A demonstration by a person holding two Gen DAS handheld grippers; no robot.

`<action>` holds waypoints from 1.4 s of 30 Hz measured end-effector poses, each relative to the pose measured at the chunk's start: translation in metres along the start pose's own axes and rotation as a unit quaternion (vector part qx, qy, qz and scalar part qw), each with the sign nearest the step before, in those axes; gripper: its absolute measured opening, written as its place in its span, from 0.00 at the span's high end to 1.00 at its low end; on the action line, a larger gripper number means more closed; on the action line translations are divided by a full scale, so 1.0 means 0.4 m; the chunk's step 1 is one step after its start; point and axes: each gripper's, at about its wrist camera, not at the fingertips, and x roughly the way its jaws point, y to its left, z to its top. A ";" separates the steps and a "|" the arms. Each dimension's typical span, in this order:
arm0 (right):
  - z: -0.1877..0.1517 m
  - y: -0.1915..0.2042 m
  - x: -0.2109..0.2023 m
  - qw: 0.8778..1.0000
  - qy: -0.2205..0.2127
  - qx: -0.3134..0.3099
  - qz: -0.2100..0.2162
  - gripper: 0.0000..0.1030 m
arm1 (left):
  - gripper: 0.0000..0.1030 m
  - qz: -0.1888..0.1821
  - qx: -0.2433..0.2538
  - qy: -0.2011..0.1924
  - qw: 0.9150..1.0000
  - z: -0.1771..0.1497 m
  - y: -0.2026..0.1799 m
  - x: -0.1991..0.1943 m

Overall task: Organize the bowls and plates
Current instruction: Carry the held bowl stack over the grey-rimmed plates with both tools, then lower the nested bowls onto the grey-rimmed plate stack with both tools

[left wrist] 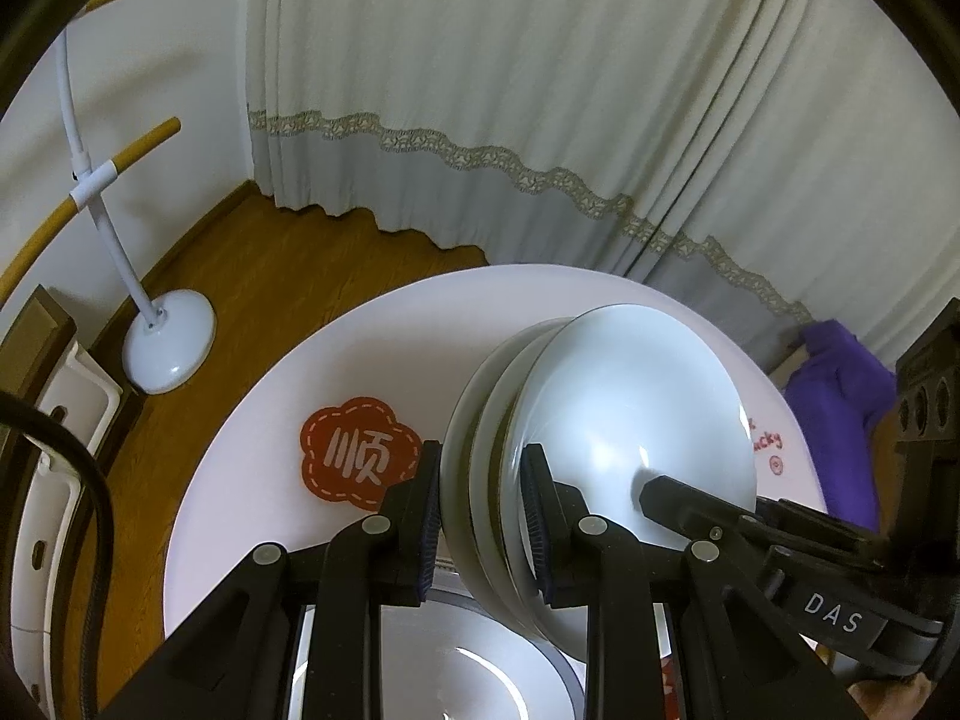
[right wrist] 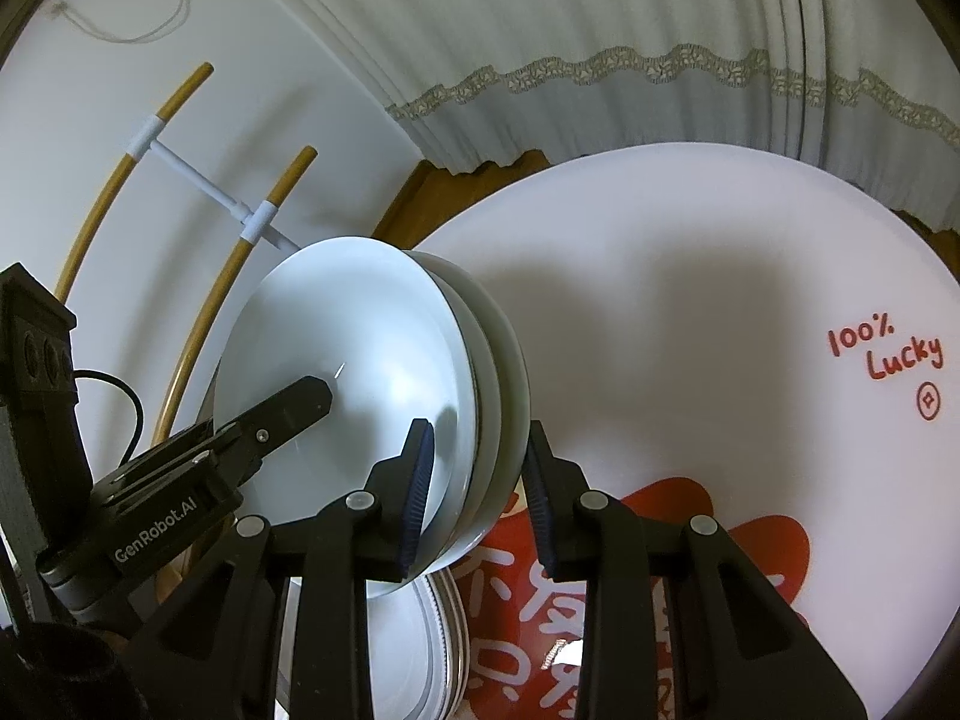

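Note:
A stack of three white plates (left wrist: 630, 420) hangs tilted on edge above the round white table (left wrist: 270, 420). My left gripper (left wrist: 483, 516) is shut on the stack's near rim, one pad on each face. In the right wrist view the same stack of plates (right wrist: 336, 348) sits between the pads of my right gripper (right wrist: 478, 495), which is shut on the opposite rim. Each view shows a finger of the other gripper lying across the top plate: the right one (left wrist: 678, 498) and the left one (right wrist: 288, 408). Another white plate (left wrist: 456, 678) lies on the table under the stack.
The table (right wrist: 690, 330) carries red decals (left wrist: 360, 456) and red lettering (right wrist: 882, 354). A white stand with a round base (left wrist: 171, 342) and wooden rods stands on the wood floor at left. A pale curtain (left wrist: 540, 90) hangs behind, with a purple cloth (left wrist: 840, 396) at right.

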 end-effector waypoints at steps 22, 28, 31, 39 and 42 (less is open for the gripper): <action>-0.077 0.107 -0.159 0.999 -0.030 -0.023 0.003 0.72 | 0.79 -0.004 0.004 -0.037 0.999 -0.114 0.019 -0.180; -0.133 0.145 -0.175 0.999 -0.026 -0.026 0.007 0.72 | 0.79 0.003 0.002 -0.039 0.999 -0.176 0.040 -0.230; -0.164 0.162 -0.174 0.999 -0.022 -0.028 0.010 0.72 | 0.79 0.005 0.000 -0.039 0.999 -0.212 0.050 -0.249; -0.235 0.188 -0.161 0.999 -0.010 -0.029 0.007 0.72 | 0.79 0.004 -0.010 -0.029 1.000 -0.290 0.087 -0.289; -0.250 0.194 -0.154 1.000 -0.005 -0.030 0.006 0.72 | 0.79 0.003 -0.014 -0.027 1.000 -0.305 0.100 -0.300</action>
